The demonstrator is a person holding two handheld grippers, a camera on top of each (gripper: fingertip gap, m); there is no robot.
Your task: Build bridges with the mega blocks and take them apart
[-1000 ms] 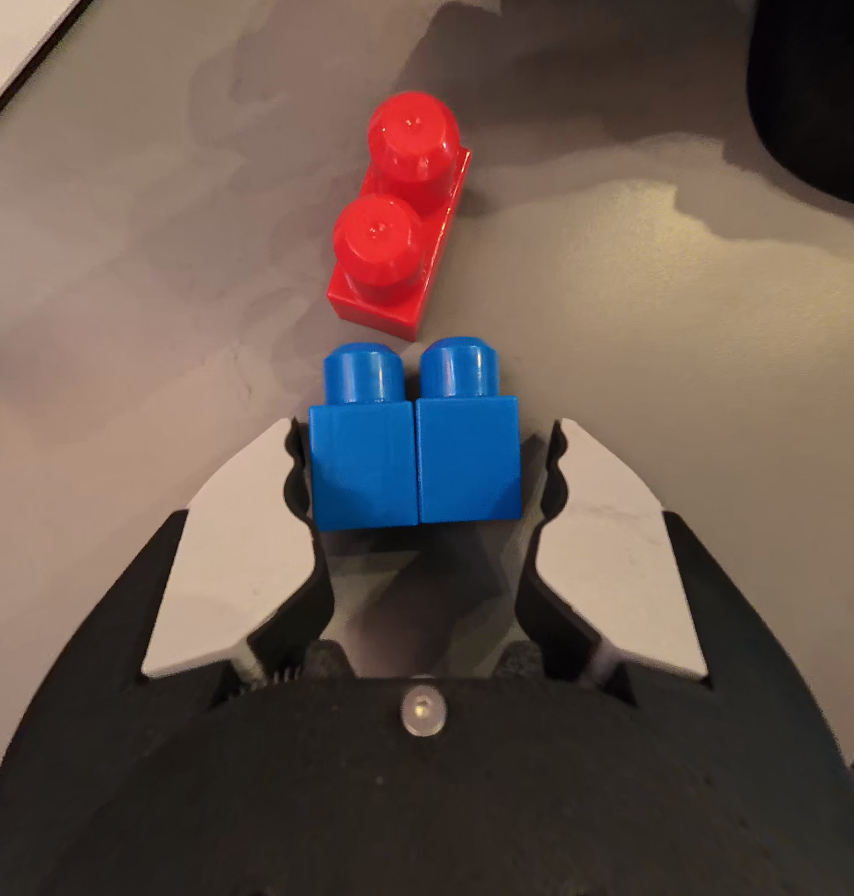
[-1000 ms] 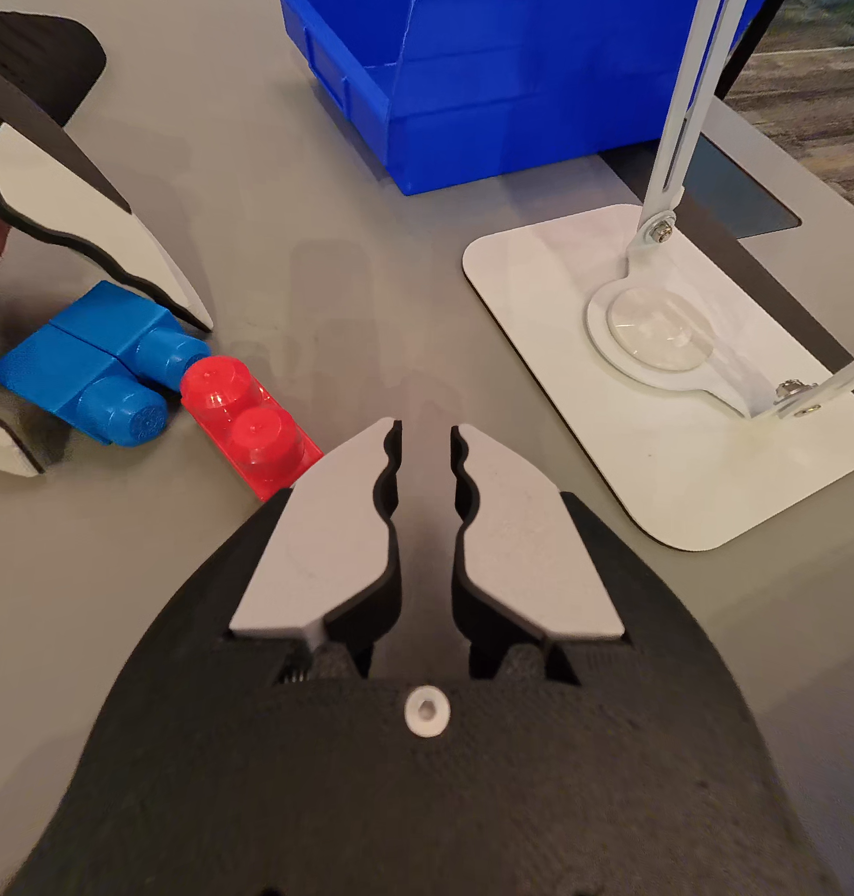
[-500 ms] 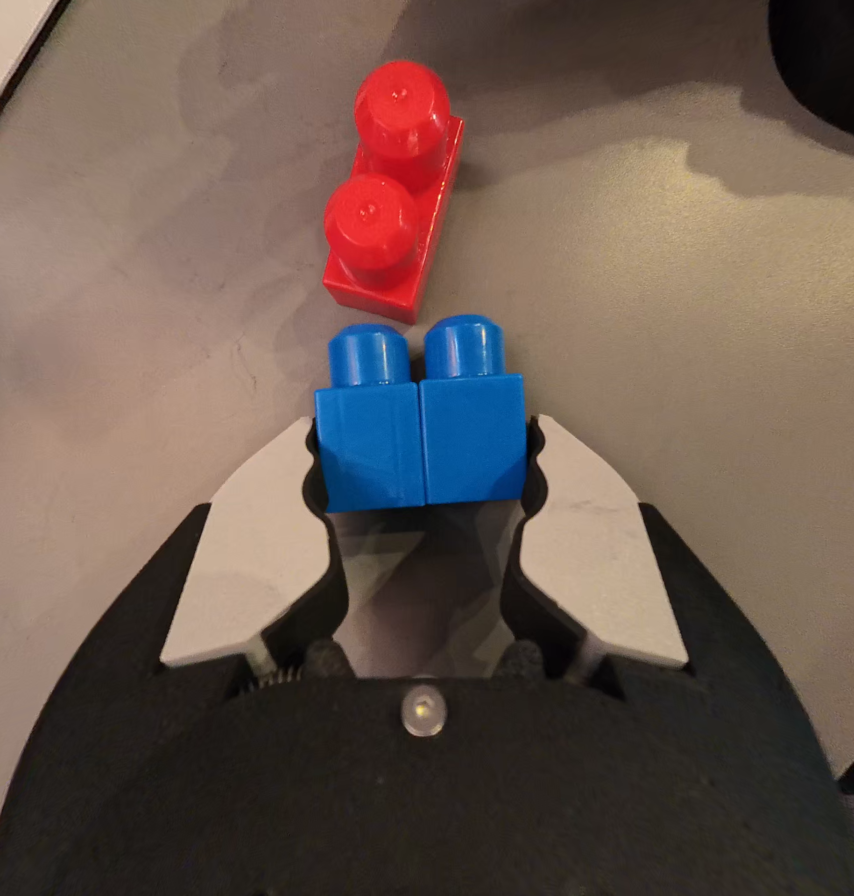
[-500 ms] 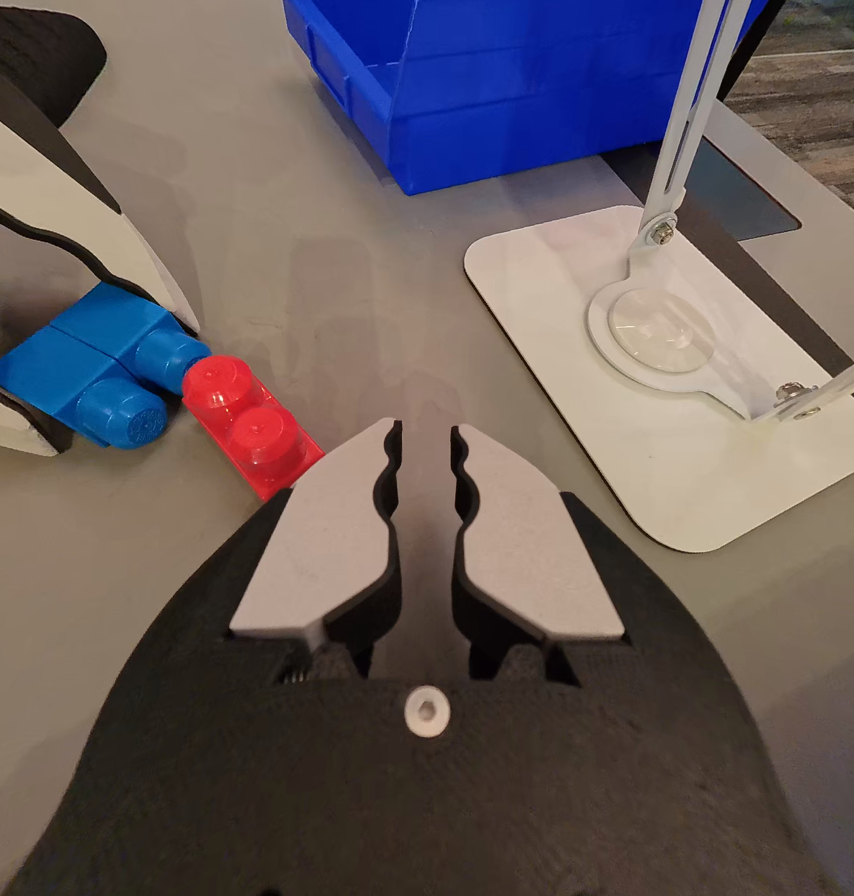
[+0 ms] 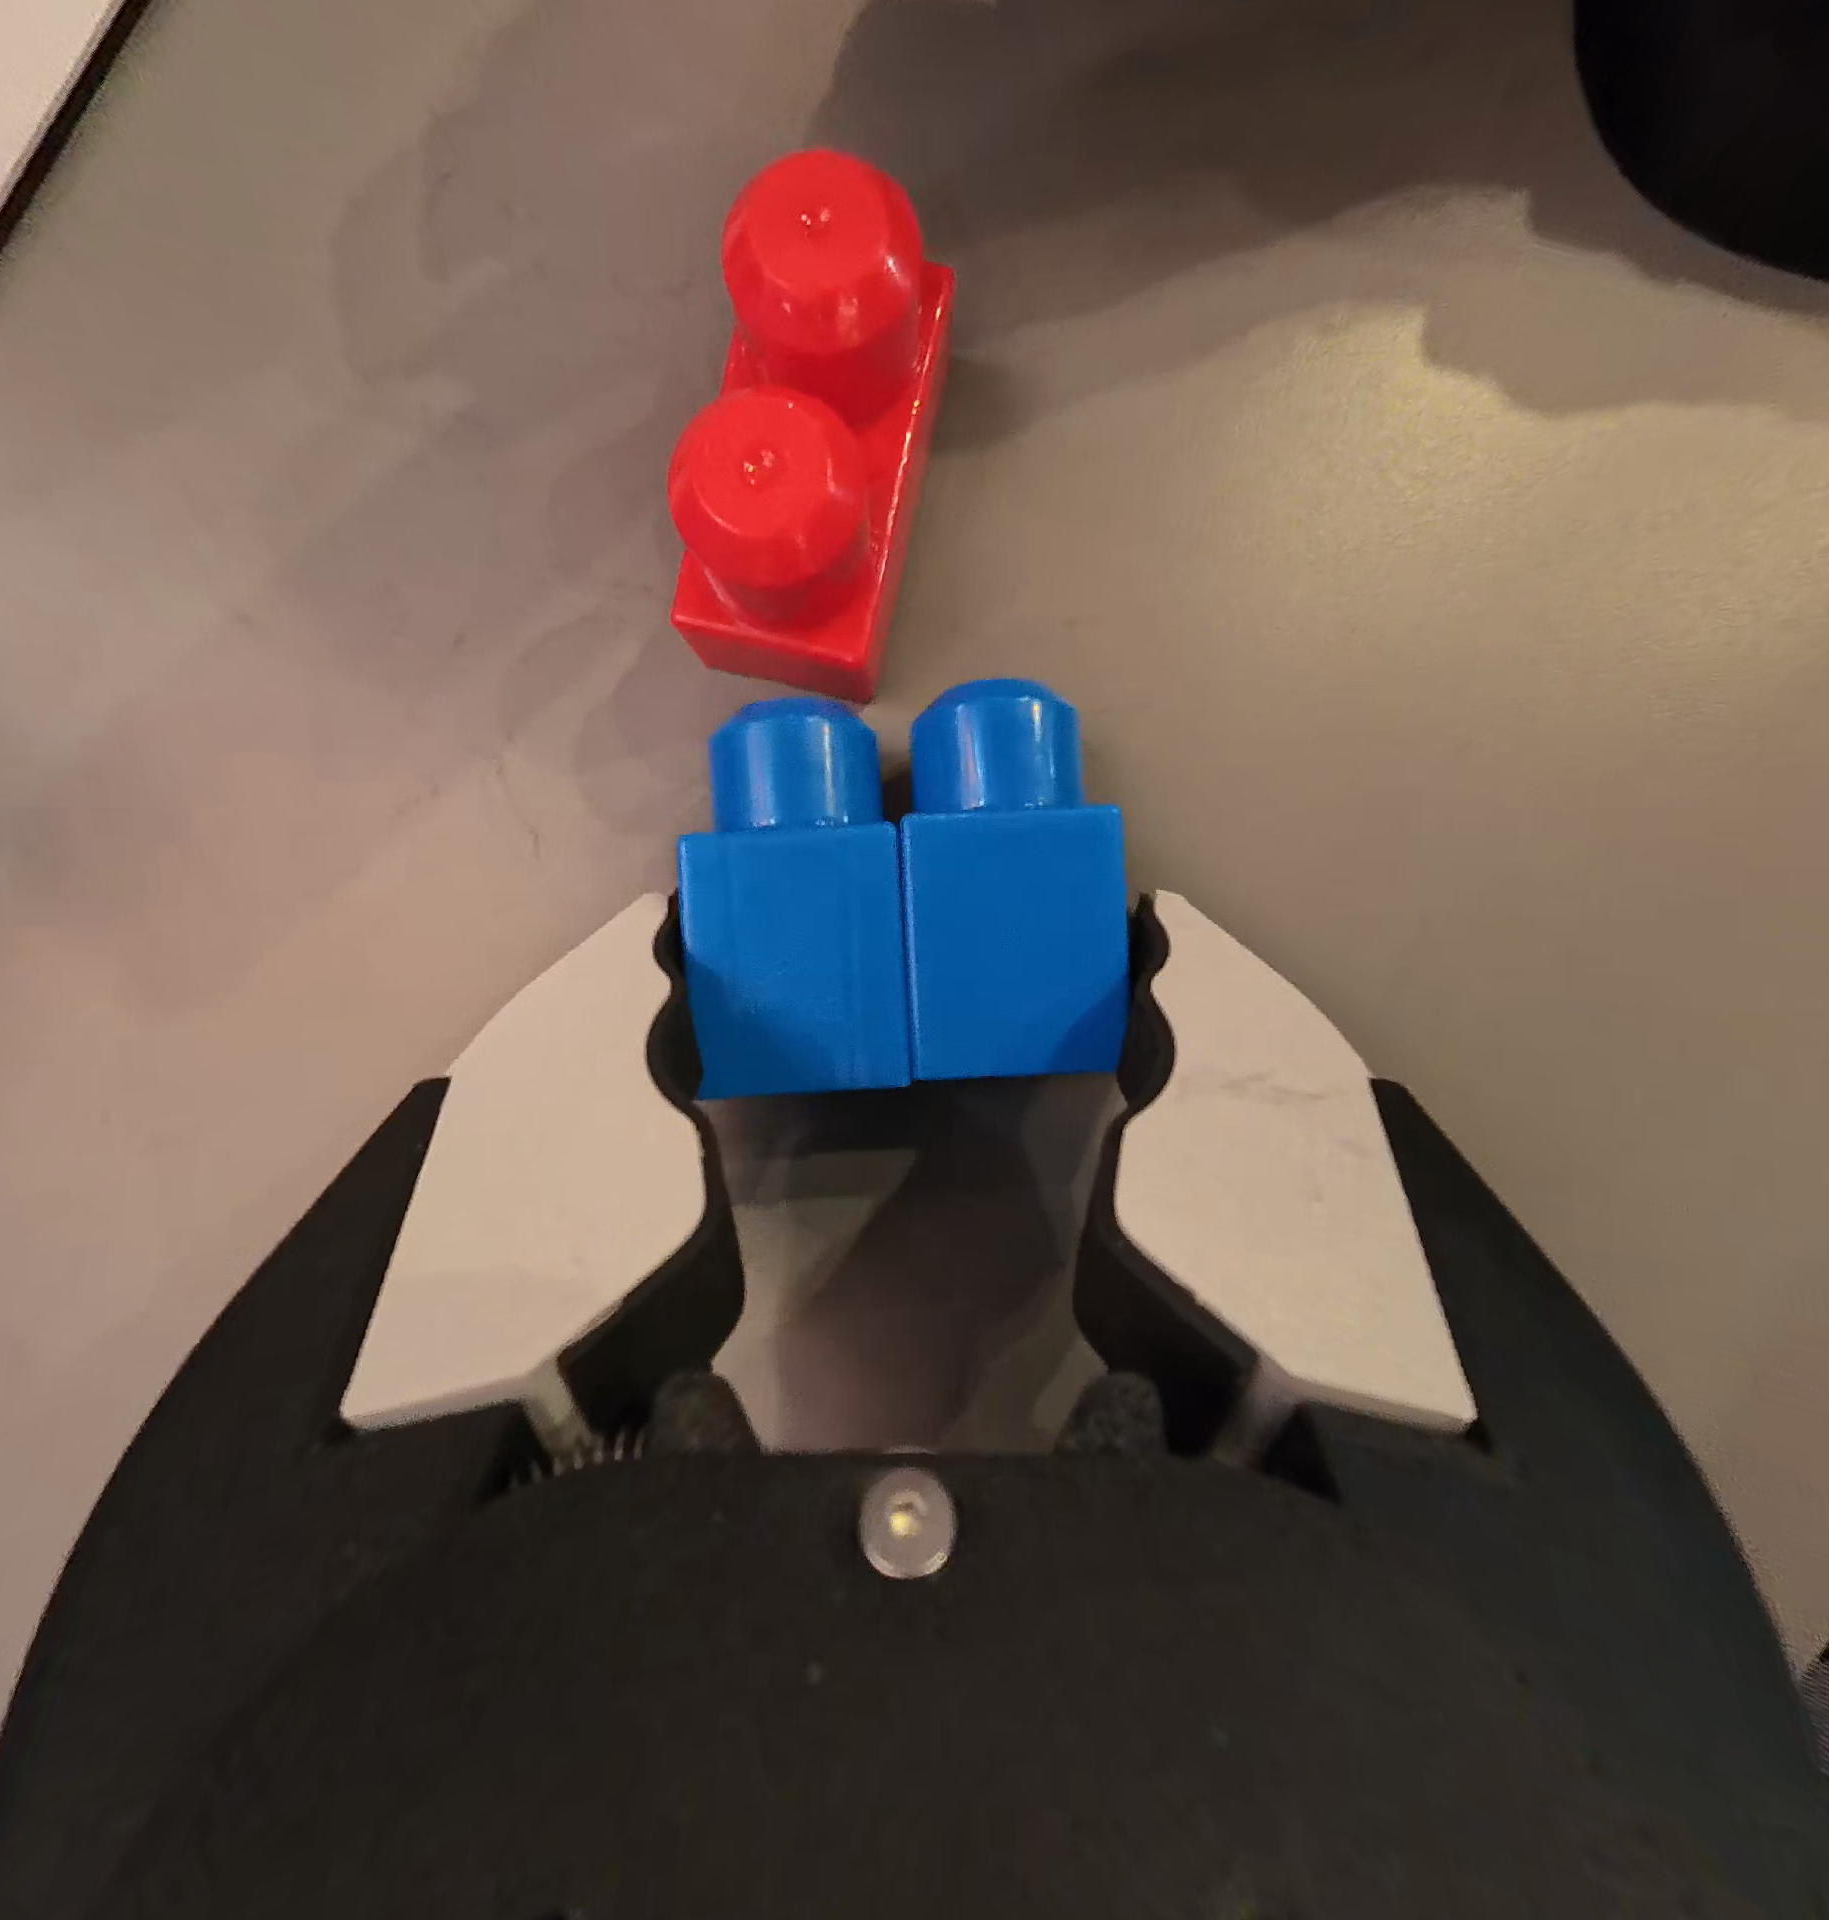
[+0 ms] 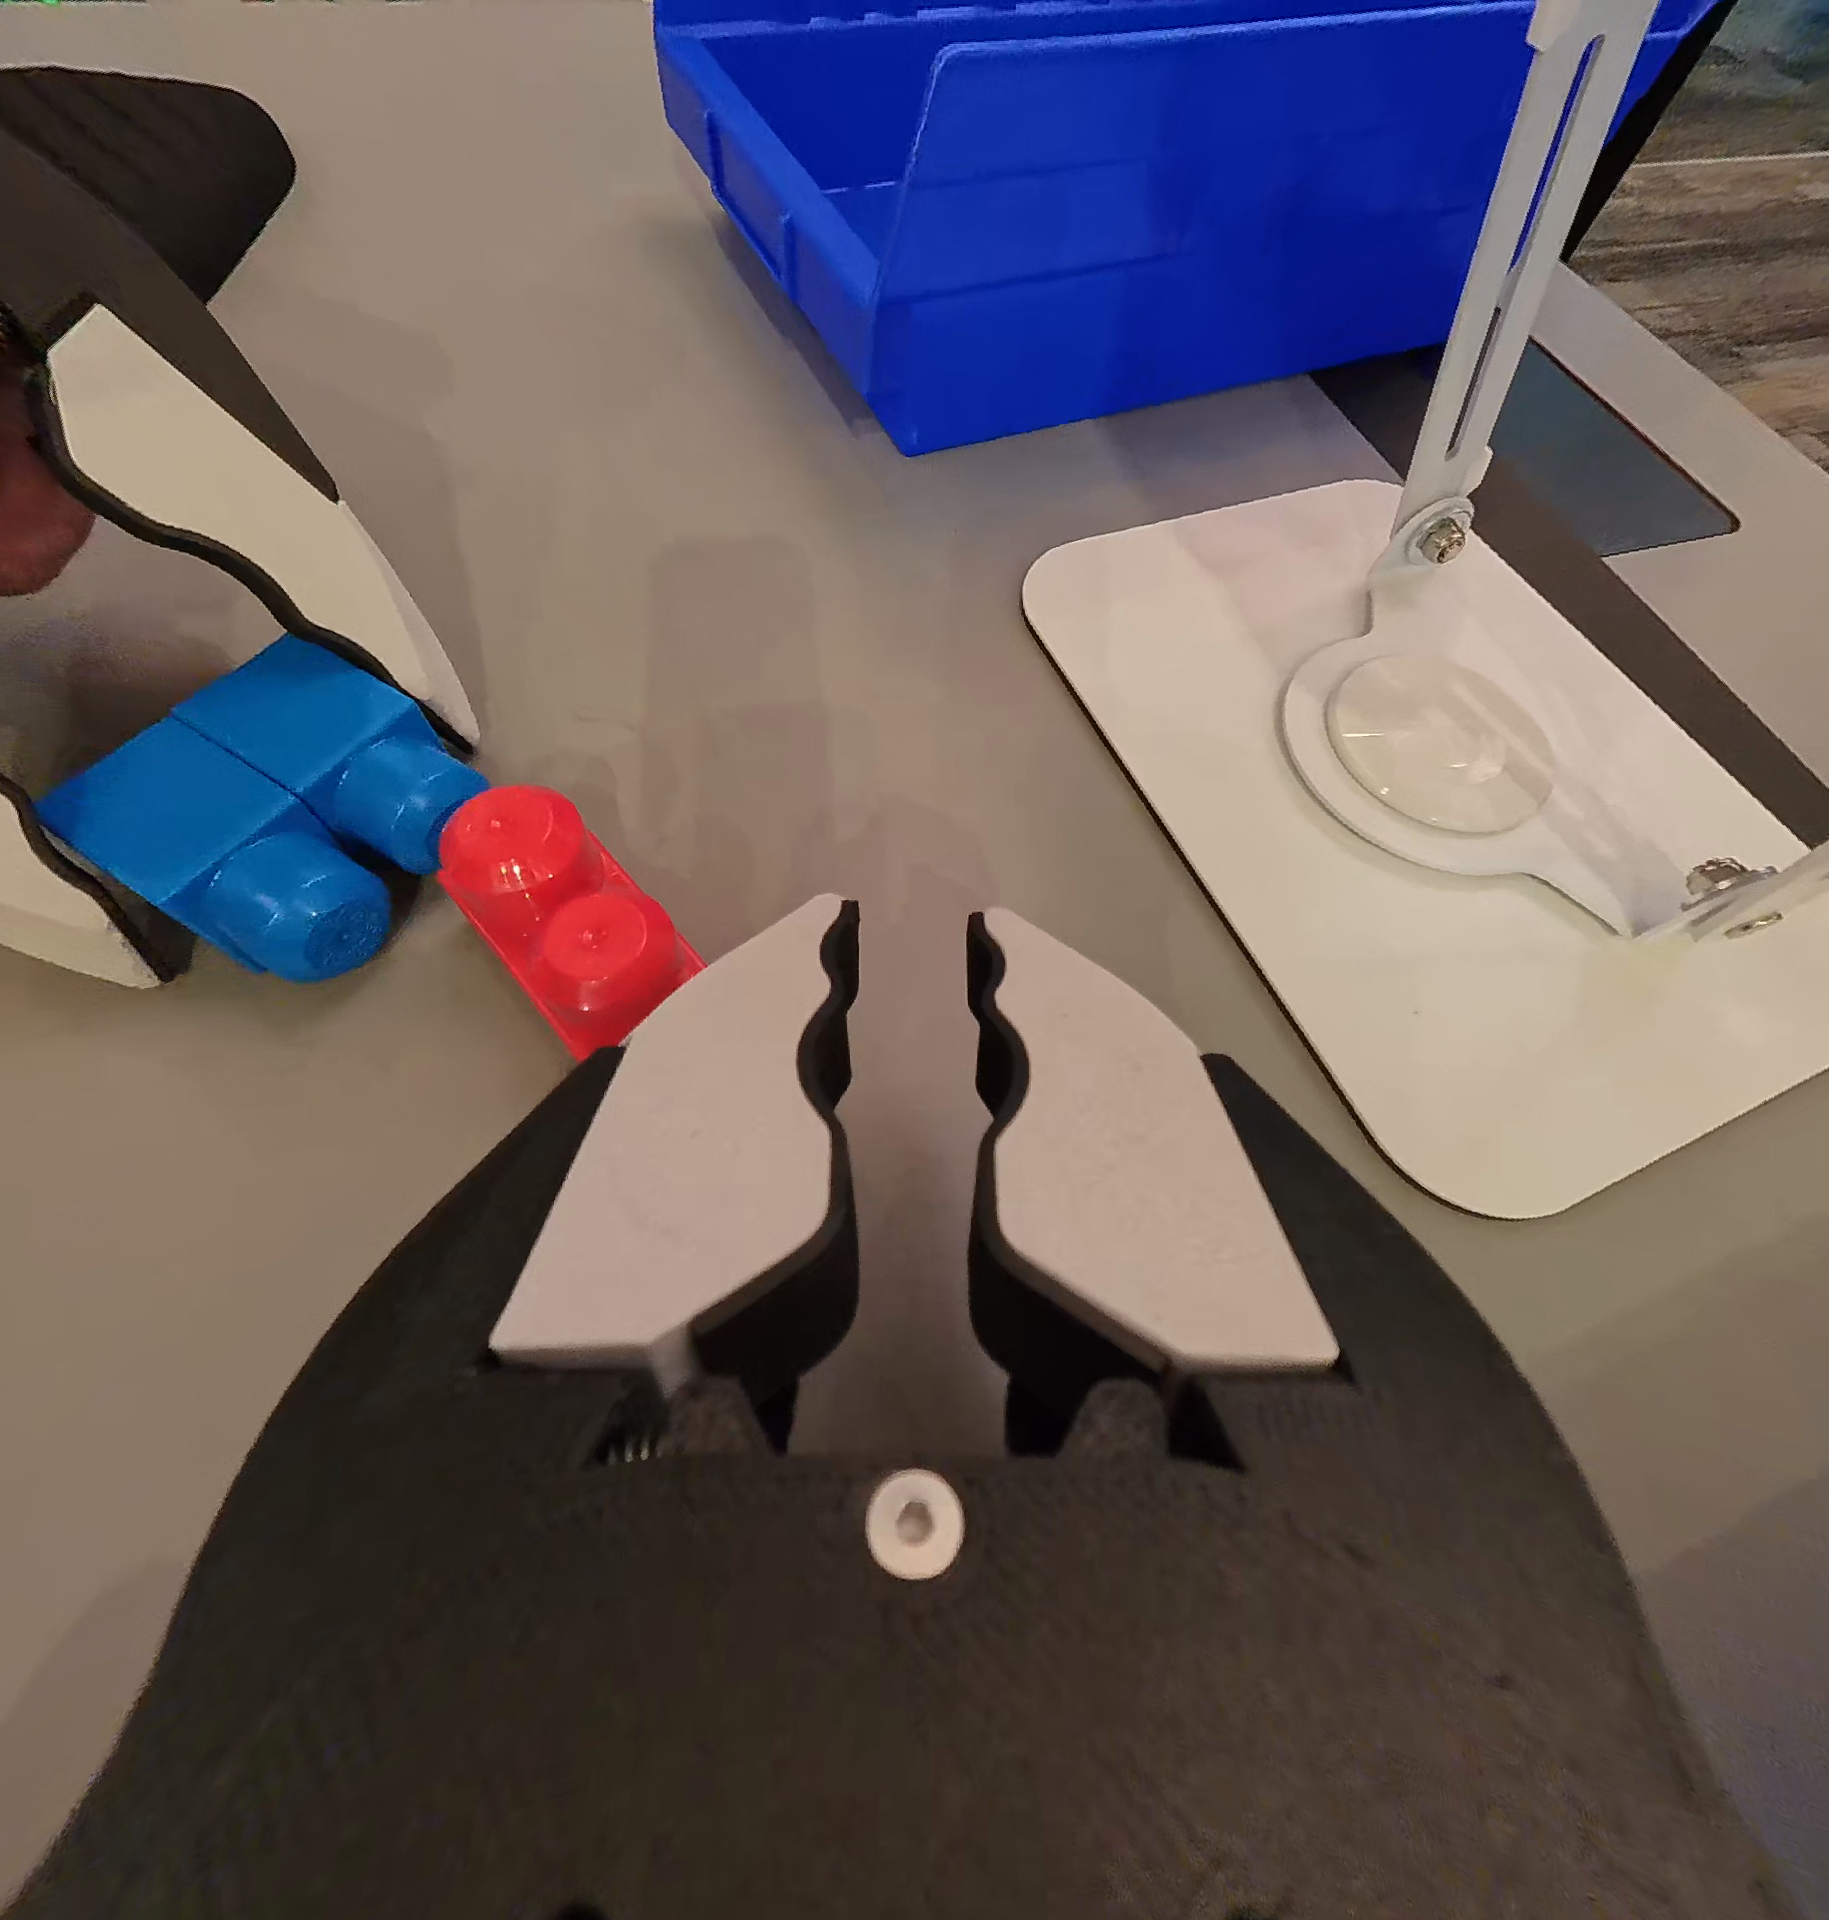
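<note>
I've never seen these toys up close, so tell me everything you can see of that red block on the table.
The red block is a flat, glossy plastic piece: a thin rectangular base with two tall round pegs in a row on top. It sits upright on the grey table, pegs up, unheld. Just beyond the pegs of the two blue blocks clamped side by side in the left gripper; whether they touch it is unclear. In the right wrist view its near end is hidden behind the right gripper, which holds nothing.

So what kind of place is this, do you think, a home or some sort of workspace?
Probably a workspace or lab bench, not a home: a plain grey table holds a blue storage bin and a white stand base, with toy blocks laid out for gripper practice.
</note>
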